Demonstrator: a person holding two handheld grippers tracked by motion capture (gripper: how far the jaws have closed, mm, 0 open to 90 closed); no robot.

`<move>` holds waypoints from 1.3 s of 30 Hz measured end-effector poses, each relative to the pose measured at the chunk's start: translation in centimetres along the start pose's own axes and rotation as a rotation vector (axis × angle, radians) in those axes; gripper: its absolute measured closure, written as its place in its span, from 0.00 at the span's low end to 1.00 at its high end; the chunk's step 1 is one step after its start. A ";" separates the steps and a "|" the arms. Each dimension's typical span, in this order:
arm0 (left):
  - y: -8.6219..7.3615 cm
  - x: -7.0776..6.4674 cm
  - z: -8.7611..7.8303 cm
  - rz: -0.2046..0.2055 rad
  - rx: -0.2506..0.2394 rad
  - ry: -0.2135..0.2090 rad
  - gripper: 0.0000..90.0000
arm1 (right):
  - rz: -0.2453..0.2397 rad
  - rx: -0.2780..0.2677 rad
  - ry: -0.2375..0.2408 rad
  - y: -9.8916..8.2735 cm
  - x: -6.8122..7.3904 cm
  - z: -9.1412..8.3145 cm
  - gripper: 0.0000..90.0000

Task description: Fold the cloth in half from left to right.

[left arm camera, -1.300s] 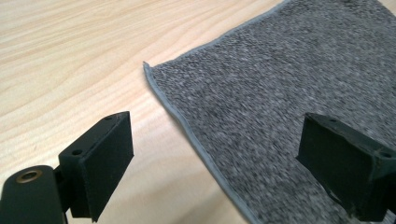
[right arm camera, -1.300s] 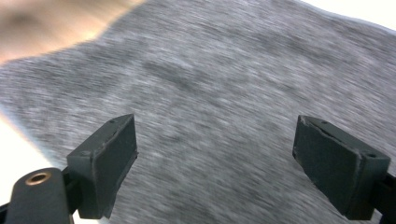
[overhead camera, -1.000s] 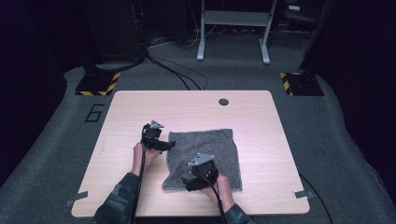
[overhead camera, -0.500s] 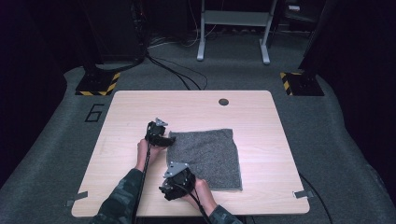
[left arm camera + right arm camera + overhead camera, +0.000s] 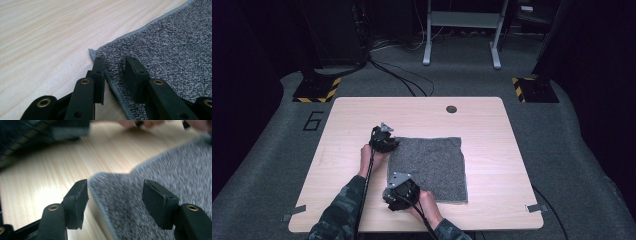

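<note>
A grey speckled towel (image 5: pixel 432 165) lies flat on the wooden table (image 5: pixel 492 125). My left gripper (image 5: pixel 392 145) is at the towel's far left corner. In the left gripper view its jaws (image 5: pixel 115 67) have just been closing astride the hemmed corner of the towel (image 5: pixel 170 45). A gap remains and the cloth lies flat between them. My right gripper (image 5: pixel 393 196) is at the near left corner. In the right gripper view its jaws (image 5: pixel 115 192) have just been closing but stand wide apart over the towel's corner (image 5: pixel 150 182), not pressing it.
A small dark round hole (image 5: pixel 451 108) sits in the table near the far edge. Tape strips (image 5: pixel 534 207) mark the near corners. Yellow-and-black striped stand bases (image 5: pixel 318 90) and cables lie on the floor beyond the table.
The right gripper has moved left, off the towel's near part to its near left corner. The left gripper has stayed at the far left corner.
</note>
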State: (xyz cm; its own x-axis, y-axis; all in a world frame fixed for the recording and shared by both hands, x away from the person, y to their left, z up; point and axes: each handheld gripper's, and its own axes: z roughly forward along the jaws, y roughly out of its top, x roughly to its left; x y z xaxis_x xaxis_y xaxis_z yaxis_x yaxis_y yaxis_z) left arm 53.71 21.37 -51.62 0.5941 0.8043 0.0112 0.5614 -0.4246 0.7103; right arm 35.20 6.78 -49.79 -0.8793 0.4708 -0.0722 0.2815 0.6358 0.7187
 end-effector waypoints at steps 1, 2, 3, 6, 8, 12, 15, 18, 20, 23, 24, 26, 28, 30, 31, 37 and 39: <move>0.1 0.0 0.1 -0.003 0.000 0.001 0.78 | -0.015 -0.003 0.000 0.3 0.3 0.1 0.43; 0.1 0.0 0.1 0.000 0.000 0.002 0.78 | -0.028 0.003 0.002 0.6 0.6 0.4 0.44; 0.1 0.0 0.1 0.000 0.000 0.002 0.78 | -0.028 0.003 0.002 0.6 0.6 0.4 0.44; 0.0 0.0 0.1 -0.007 -0.006 0.002 0.78 | -0.054 0.069 -0.018 0.9 1.3 2.3 0.50; 0.0 0.0 0.1 -0.005 -0.009 0.000 0.78 | -0.038 0.077 -0.025 0.7 1.3 2.9 0.57; -0.2 0.0 0.2 -0.022 -0.032 -0.002 0.81 | -0.007 0.066 -0.021 0.2 1.1 2.6 0.82; -0.4 -0.3 0.4 -0.026 -0.059 0.010 0.85 | 0.018 0.036 -0.019 -0.3 1.0 2.5 0.91; -0.5 -0.5 0.3 -0.034 -0.067 0.021 0.89 | 0.018 0.027 -0.029 -0.5 1.2 2.4 0.95; -0.7 -0.9 0.5 -0.047 -0.085 0.041 0.91 | 0.015 0.018 -0.035 -0.7 1.3 2.3 0.95; -0.7 -1.2 0.6 -0.069 -0.098 0.063 0.93 | 0.028 0.001 -0.054 -0.9 1.5 2.3 0.96; -0.7 -1.2 0.6 -0.075 -0.101 0.064 0.94 | 0.044 -0.007 -0.062 -0.9 1.7 2.3 0.96; -0.6 -1.4 0.6 -0.093 -0.101 0.082 0.95 | 0.053 -0.007 -0.079 -1.0 1.9 2.2 0.96; -0.6 -1.6 0.7 -0.115 -0.102 0.094 0.95 | 0.071 -0.014 -0.103 -1.1 2.4 2.3 0.96; -0.7 -1.8 0.6 -0.138 -0.107 0.106 0.96 | 0.052 -0.030 -0.112 -1.2 2.4 2.3 0.96; -0.7 -1.9 0.6 -0.149 -0.117 0.111 0.96 | 0.059 -0.030 -0.107 -1.3 2.5 2.3 0.96; -0.7 -1.5 0.2 -0.202 -0.137 0.115 0.96 | 0.099 -0.077 -0.108 -1.9 2.7 1.8 0.97; -0.6 -1.5 0.0 -0.210 -0.135 0.116 0.96 | 0.102 -0.091 -0.110 -2.0 2.7 1.5 0.97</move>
State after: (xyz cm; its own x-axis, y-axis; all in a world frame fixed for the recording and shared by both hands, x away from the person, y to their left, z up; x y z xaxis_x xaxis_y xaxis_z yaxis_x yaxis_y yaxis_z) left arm 52.48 20.40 -52.12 0.3980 0.9146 -0.0710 0.5786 -0.1902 0.7931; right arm 32.79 7.70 -52.41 -0.7993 0.5971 -0.0672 0.3267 0.5257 0.7855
